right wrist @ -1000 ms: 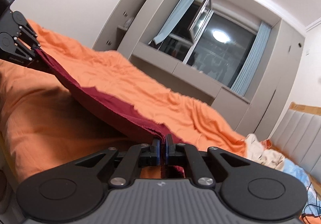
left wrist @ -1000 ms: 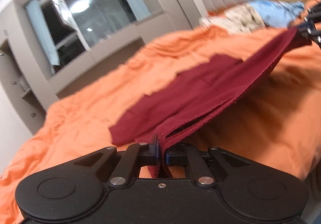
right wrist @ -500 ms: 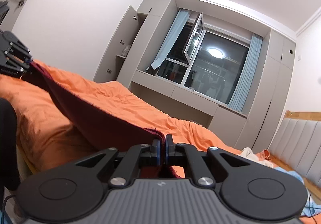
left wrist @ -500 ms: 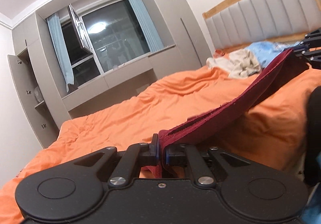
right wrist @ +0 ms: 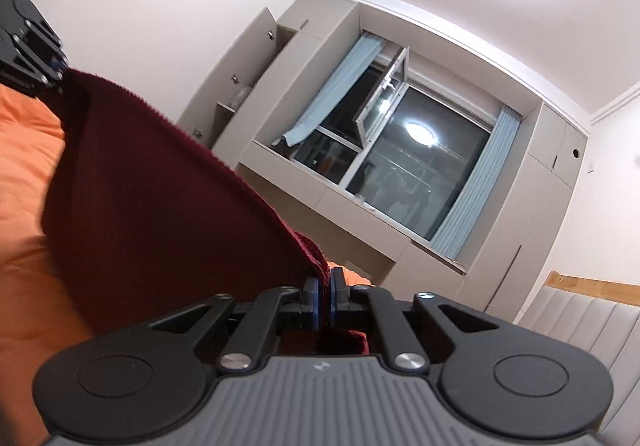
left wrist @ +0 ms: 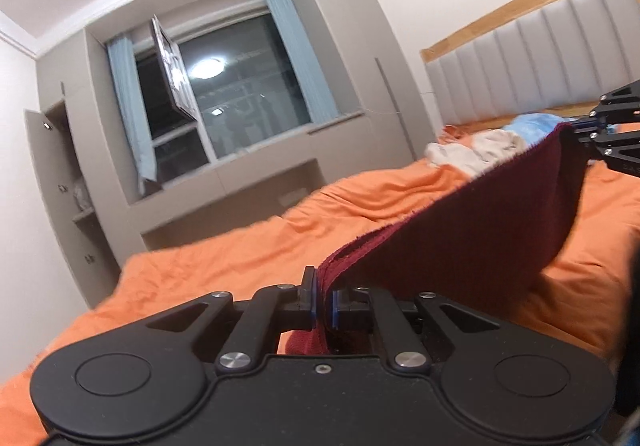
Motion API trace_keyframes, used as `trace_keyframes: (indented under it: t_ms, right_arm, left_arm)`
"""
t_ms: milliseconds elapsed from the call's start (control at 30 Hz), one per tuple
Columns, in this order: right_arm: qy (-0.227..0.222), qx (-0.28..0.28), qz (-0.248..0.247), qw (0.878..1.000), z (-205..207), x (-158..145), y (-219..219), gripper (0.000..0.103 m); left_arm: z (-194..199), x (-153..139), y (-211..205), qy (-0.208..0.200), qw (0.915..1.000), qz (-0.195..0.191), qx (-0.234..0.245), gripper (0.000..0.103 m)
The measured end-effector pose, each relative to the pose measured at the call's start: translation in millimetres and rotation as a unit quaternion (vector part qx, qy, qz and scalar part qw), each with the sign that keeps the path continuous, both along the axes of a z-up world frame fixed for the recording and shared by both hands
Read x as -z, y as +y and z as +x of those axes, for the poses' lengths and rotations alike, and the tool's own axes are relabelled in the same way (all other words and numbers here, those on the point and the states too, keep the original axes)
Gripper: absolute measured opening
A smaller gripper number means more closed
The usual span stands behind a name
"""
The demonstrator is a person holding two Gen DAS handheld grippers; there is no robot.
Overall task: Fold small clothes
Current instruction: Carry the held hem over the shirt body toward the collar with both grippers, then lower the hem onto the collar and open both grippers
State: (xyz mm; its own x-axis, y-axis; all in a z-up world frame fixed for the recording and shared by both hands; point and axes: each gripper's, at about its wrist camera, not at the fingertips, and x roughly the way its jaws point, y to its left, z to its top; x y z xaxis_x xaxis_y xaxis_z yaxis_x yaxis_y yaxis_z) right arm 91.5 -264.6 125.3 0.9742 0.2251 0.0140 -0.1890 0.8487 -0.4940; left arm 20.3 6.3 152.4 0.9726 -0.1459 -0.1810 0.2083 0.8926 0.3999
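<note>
**Dark red garment stretched between two closed grippers above the bed**

Left wrist view: the left gripper (left wrist: pixel 323 304) has its jaws pressed nearly together, clamping one end of a dark red garment (left wrist: pixel 472 242). A bit of the cloth's edge pokes out below the pads. From the grip the fabric runs up and to the right as a taut, folded band with its lower part sagging, and reaches the right gripper (left wrist: pixel 576 134) at the frame's right edge, which pinches the far end. The garment hangs clear above the orange bedspread (left wrist: pixel 224 266). Farther back, a pile of pale and blue clothes (left wrist: pixel 480 146) lies near the padded headboard (left wrist: pixel 540 58).

Right wrist view: the right gripper (right wrist: pixel 325 296) is likewise closed tight on the garment (right wrist: pixel 160 214), with a small tuft of cloth showing behind the pads. The fabric rises to the upper left, where the left gripper (right wrist: pixel 54 80) holds the opposite end. The orange bedspread (right wrist: pixel 24 150) lies beneath. A window (right wrist: pixel 400 162) with blue curtains fills the background.
</note>
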Motion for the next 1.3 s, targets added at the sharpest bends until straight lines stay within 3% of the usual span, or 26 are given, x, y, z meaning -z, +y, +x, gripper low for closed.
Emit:
trace_keyframes:
  t_ms: [200, 367, 633, 867, 933, 1033, 1100, 1200, 1300]
  right_arm:
    - [0.04, 0.004, 0.026, 0.999, 92, 3, 10, 0.006]
    - [0.069, 0.004, 0.033, 0.997, 157, 26, 21, 0.006]
    - [0.125, 0.005, 0.035, 0.992, 230, 81, 39, 0.006]
    - [0.179, 0.012, -0.007, 0.984, 258, 126, 53, 0.006]
    - [0.19, 0.019, -0.009, 0.981, 260, 135, 54, 0.01]
    - [0.202, 0.027, -0.01, 0.979, 262, 143, 54, 0.025]
    - [0.213, 0.025, -0.006, 0.977, 263, 144, 52, 0.042]
    - [0.219, 0.024, -0.006, 0.975, 261, 141, 49, 0.061]
    - [0.222, 0.023, -0.005, 0.975, 260, 137, 45, 0.08]
  left_arm:
    - [72, -9, -8, -0.017, 0.9996, -0.001, -0.024, 0.009]
    - [142, 2, -12, -0.01, 0.9985, 0.004, -0.054, 0.009]
    - [252, 40, 14, 0.066, 0.9917, -0.046, -0.1, 0.009]
    - [317, 87, 34, 0.142, 0.9798, -0.051, -0.132, 0.009]
    - [328, 99, 39, 0.171, 0.9744, -0.055, -0.135, 0.009]
    - [340, 115, 43, 0.2, 0.9671, -0.068, -0.141, 0.011]
    - [344, 122, 44, 0.208, 0.965, -0.068, -0.144, 0.012]
    - [345, 127, 42, 0.213, 0.9634, -0.058, -0.152, 0.024]
    - [345, 125, 46, 0.218, 0.9605, -0.079, -0.154, 0.046]
